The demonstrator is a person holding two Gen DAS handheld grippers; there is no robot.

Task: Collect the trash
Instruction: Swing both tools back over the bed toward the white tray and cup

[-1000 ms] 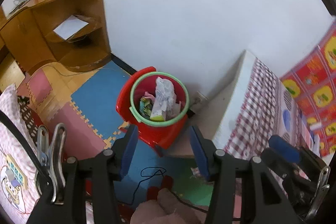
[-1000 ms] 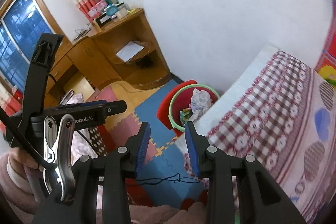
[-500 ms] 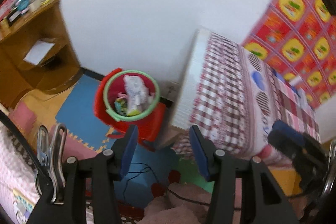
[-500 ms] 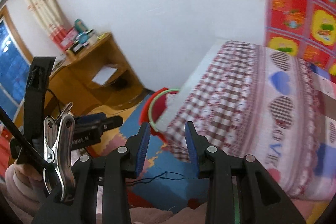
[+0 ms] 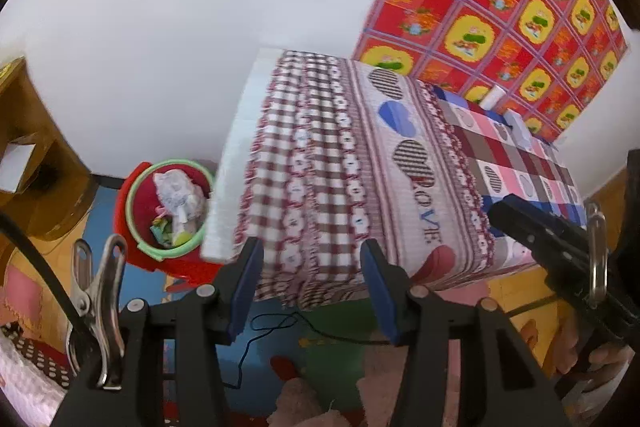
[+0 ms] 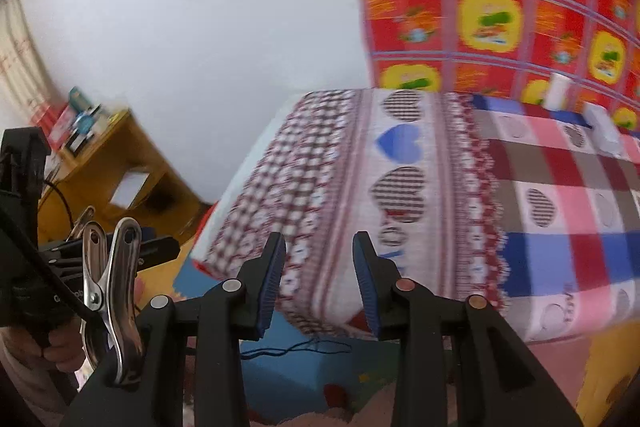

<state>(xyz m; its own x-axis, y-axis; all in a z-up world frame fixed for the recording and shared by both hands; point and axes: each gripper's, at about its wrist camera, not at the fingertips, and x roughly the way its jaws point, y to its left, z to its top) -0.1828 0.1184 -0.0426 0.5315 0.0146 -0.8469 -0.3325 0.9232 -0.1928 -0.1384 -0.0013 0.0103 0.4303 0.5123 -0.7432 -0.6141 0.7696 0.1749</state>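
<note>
Trash lay heaped in the green-rimmed bin (image 5: 170,211), which stood on the foam floor mat (image 5: 120,287) against the white wall, just beside the near corner of the bed (image 5: 360,187). A crumpled white bag (image 5: 176,187) sat on top of the wrappers inside it. My left tongs (image 5: 308,287) hung above the bed's edge with their blue pads apart and nothing between them. My right tongs (image 6: 318,283) were likewise parted, a little narrower, empty, and aimed at the patterned bedspread (image 6: 400,187). Far back on the bed, by the red and yellow wall sheet (image 6: 500,7), stood a white cup-like thing (image 6: 558,89) and beside it a pale box (image 6: 602,131); the blur kept me from telling what they were. A wooden desk (image 6: 120,163) stood to the left by the wall. A thin black cord (image 5: 280,327) lay looped on the mat below my left tongs.
</note>
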